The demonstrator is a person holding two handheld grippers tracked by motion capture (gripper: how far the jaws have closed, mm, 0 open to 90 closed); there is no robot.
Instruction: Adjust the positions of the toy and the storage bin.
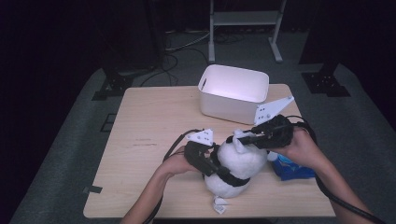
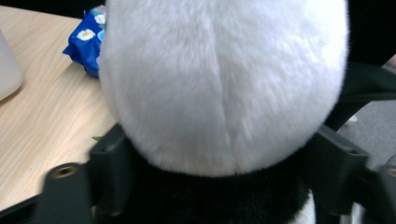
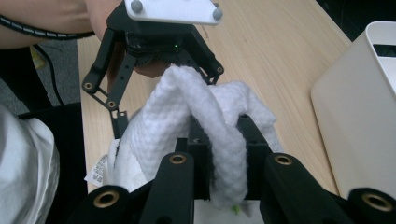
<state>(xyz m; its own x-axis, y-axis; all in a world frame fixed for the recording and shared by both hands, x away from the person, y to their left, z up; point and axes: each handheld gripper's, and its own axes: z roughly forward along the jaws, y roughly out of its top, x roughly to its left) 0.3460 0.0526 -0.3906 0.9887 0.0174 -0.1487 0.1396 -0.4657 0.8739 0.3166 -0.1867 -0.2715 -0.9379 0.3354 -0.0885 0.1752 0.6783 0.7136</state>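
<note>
A white plush toy (image 1: pixel 236 163) with a black band lies near the table's front edge; up close in the left gripper view the plush (image 2: pixel 224 84) has a seam down its white fur. My left gripper (image 1: pixel 212 168) reaches in from the left, its jaws pressing on either side of the black band (image 2: pixel 210 200). My right gripper (image 1: pixel 236 138) comes from the right above the plush, shut on a fold of white textured cloth (image 3: pixel 187 107) that drapes over its jaws (image 3: pixel 219 144). Beyond the cloth, the left gripper (image 3: pixel 166 93) faces the right one.
A white plastic bin (image 1: pixel 233 93) stands at the back of the wooden table (image 1: pixel 154 121), close on the right in the right gripper view (image 3: pixel 355 107). A blue flowered packet (image 1: pixel 292 170) lies under the right hand. A small paper tag (image 1: pixel 219 205) hangs at the plush's front.
</note>
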